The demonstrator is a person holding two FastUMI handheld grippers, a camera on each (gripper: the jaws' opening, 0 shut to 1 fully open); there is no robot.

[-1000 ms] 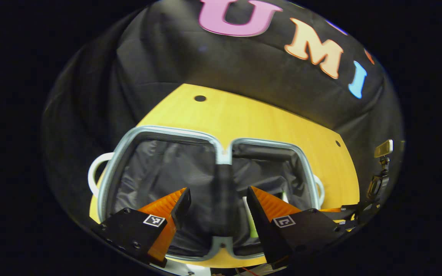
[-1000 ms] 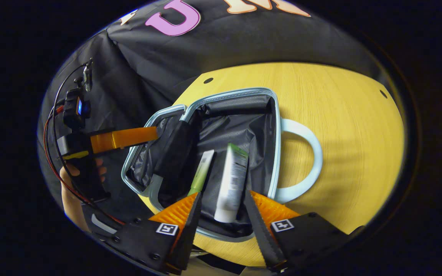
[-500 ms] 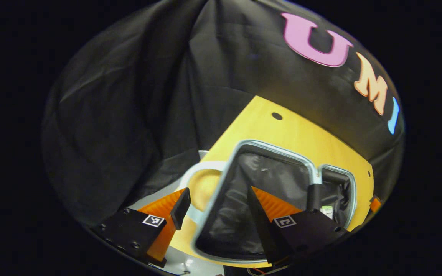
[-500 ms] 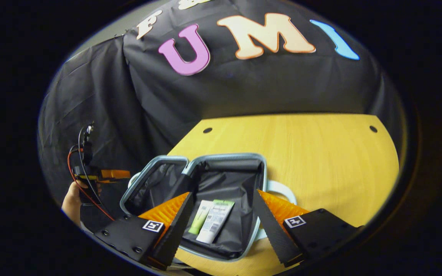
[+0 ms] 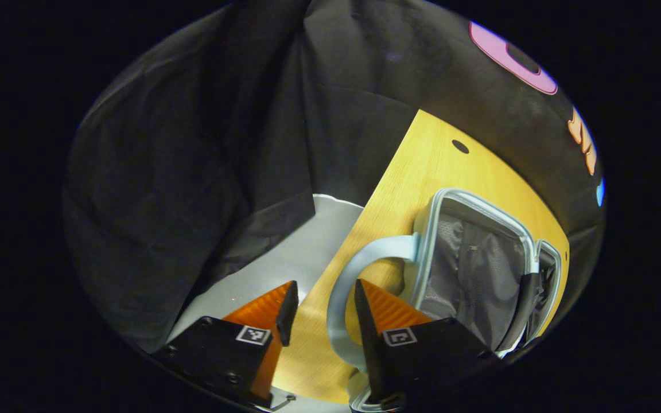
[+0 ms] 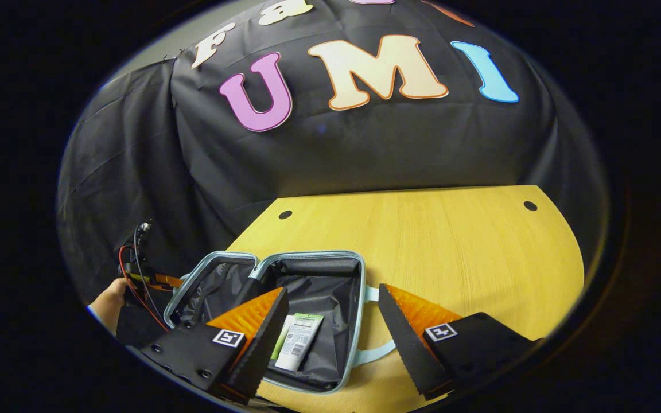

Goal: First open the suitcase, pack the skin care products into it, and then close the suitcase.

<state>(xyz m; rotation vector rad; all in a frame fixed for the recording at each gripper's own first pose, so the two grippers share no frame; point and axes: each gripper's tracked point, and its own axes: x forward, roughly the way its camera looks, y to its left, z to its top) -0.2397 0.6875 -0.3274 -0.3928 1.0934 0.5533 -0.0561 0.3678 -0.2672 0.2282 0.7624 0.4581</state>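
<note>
Swung left: left gripper (image 5: 320,298) jaws open astride suitcase handle (image 5: 346,275); right gripper (image 6: 330,307) raised, jaws open.

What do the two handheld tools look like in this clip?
In its own view, the left tool has black blocky mounts, each with a small square black-and-white marker, and ridged wedge-shaped fingers. The right tool is built the same way, with saw-toothed inner finger edges. The right gripper view also shows the left tool farther off, trailing red and black cables, with a hand holding it.
</note>
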